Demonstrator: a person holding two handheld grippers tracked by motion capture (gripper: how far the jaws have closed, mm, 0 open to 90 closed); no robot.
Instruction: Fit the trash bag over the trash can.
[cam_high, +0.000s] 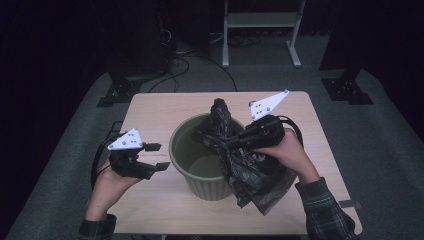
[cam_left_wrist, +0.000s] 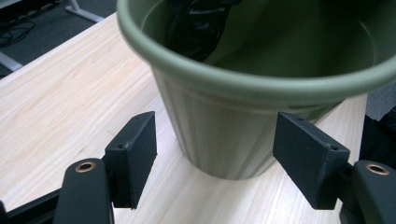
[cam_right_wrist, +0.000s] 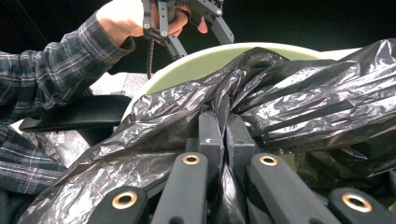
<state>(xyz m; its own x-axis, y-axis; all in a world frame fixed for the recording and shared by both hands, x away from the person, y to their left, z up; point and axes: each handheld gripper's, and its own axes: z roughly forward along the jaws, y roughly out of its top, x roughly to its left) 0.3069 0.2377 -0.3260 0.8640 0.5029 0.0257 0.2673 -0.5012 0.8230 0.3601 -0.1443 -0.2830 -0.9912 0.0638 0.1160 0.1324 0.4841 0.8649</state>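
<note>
In the high view, a green pot stands near the middle of the wooden table, and a black plastic bag drapes over its right rim, part inside and part hanging down the outside toward the near right. The right gripper reaches in from the right with its jaws clamped on the bag at the rim. The left gripper hovers just left of the pot, jaws apart and holding nothing. In the left gripper view, the open jaws frame the pot's ribbed wall without touching it; the dark shape inside the far rim is probably the bag. In the right gripper view, the jaws are pinched tight on a fold of the crinkled bag, with the pot's rim behind.
</note>
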